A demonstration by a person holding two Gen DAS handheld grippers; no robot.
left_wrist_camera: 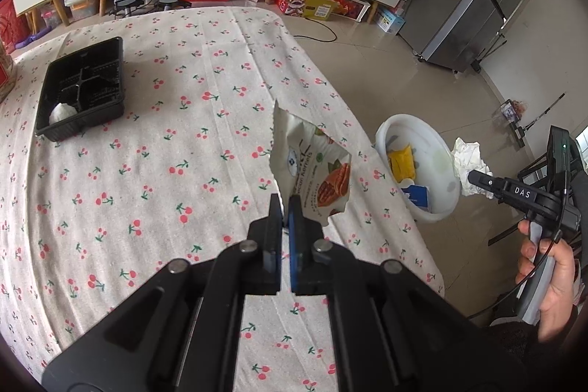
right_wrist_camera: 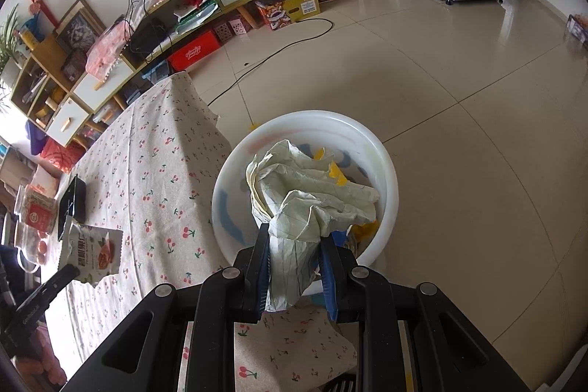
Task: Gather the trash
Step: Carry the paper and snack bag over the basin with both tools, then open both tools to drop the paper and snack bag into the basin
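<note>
The relation that matters is between the white bin point(right_wrist_camera: 386, 171) on the floor and the two loads held above it. In the right wrist view the bin's open mouth is seen directly beyond and below the right hand-held gripper point(right_wrist_camera: 294, 237), so the crumpled paper point(right_wrist_camera: 305, 197) is carried almost straight over the opening. That gripper is closed on the paper: the wad is pinched between the two pads and bulges out above them, with yellow and blue scraps already visible inside the bin beneath it.

The left hand-held gripper point(left_wrist_camera: 283, 204) is clamped nearly flat on the lower edge of a torn snack packet point(left_wrist_camera: 312, 168), which is held up on end, its long axis running away from the jaws and its torn top pointing up. In the left wrist view the packet is seen above the cherry-print cloth of the desk point(left_wrist_camera: 147, 149), near the desk's right-hand edge; the bin lies past that edge, to the right and lower down. The right hand is therefore judged the nearer of the two to the bin, and a release there is judged to need little more than opening the jaws.

Both grippers are pitched steeply downward. A black compartment tray point(left_wrist_camera: 84, 87) with a white wad in one corner compartment is left on the far side of the desk.
</note>
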